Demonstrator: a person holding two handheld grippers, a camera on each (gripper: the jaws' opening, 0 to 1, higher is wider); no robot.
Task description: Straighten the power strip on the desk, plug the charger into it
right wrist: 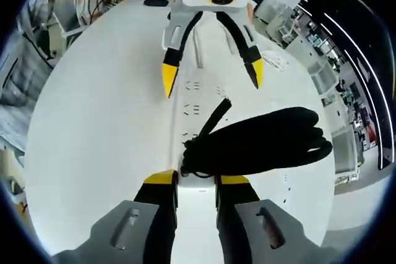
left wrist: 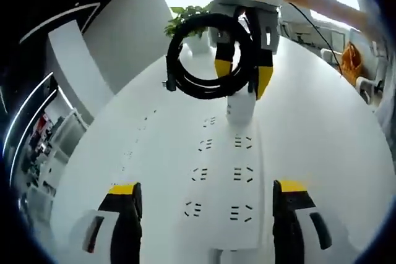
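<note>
The right tool (right wrist: 197, 180) is pinching the white charger block with coiled black cable (right wrist: 257, 140) over the long white power strip (left wrist: 223, 177); the left tool (left wrist: 207, 199) is hanging apart; the plug could be missing the holes

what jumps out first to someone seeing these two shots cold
The black coiled cable stands out most, hanging in a loop at the right tool, which is closed on the white charger at the far end of the strip. Below it the long white power strip lies flat on the white desk, rows of sockets facing up. The left tool hovers open over the strip's other end.
</note>
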